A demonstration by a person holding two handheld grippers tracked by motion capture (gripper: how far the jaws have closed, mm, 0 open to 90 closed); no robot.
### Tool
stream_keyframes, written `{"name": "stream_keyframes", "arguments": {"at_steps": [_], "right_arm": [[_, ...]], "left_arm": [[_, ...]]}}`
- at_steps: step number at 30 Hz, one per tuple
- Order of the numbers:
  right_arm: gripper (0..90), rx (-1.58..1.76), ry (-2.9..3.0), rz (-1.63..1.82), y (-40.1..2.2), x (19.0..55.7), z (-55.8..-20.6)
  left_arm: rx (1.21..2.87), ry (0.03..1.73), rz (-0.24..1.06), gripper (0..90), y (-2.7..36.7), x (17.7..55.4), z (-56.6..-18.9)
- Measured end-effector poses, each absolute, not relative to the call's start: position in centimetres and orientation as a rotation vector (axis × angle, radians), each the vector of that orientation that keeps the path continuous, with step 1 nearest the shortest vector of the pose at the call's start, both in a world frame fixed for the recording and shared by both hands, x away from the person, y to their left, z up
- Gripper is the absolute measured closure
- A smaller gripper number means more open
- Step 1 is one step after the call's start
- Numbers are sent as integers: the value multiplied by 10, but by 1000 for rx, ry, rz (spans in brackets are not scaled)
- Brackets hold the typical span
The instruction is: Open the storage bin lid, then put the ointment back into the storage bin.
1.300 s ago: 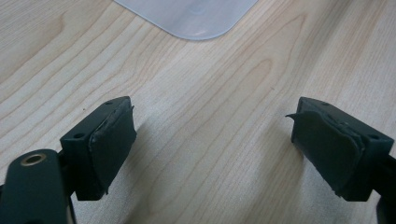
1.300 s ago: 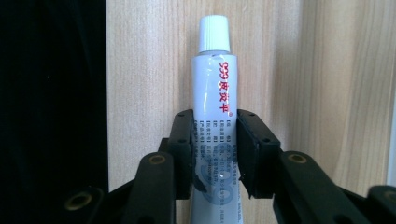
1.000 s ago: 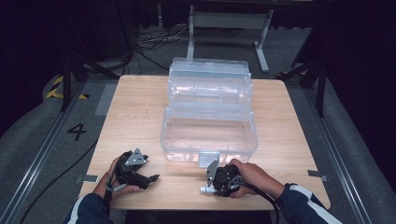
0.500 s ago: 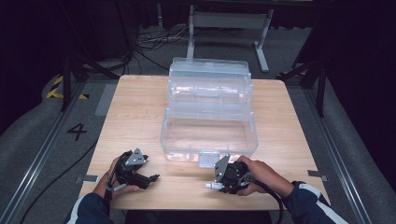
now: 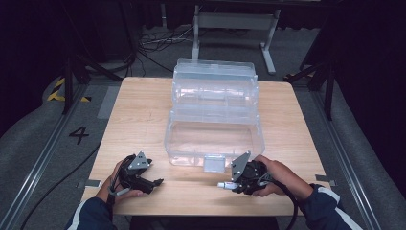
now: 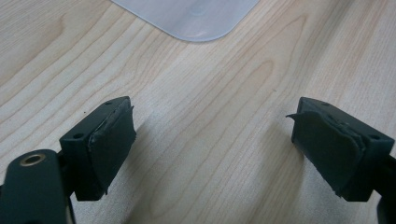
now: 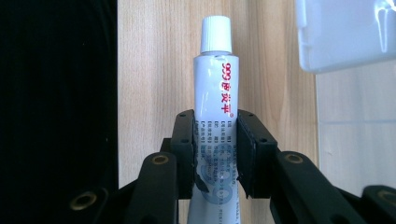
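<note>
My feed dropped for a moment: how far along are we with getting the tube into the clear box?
Done: the right tongs are shut on the white tube, cap pointing away from the hand, and the clear box stands open on the table.
In hand: the tube is held just short of the box's front latch.
Left: carrying the tube over the front wall and releasing it inside. The left tongs rest open and empty.

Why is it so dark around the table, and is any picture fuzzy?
High view: light falls on the table, the room behind stays dark. Right gripper view: the tube is sharp. Left gripper view: the pads look soft, wood grain clearer.
</note>
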State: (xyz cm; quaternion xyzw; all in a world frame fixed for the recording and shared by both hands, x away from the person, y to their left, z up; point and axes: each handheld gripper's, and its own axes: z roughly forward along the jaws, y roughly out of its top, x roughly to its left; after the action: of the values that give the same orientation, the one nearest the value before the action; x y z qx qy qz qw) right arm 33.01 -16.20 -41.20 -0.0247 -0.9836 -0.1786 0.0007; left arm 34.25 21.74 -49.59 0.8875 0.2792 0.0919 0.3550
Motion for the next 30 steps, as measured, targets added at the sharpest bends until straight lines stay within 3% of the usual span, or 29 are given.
{"name": "stream_keyframes", "arguments": {"at_steps": [30], "right_arm": [[705, -111, -3146, -689, -194, 330, -377]], "left_arm": [[2291, 727, 235, 135, 217, 343, -496]]}}
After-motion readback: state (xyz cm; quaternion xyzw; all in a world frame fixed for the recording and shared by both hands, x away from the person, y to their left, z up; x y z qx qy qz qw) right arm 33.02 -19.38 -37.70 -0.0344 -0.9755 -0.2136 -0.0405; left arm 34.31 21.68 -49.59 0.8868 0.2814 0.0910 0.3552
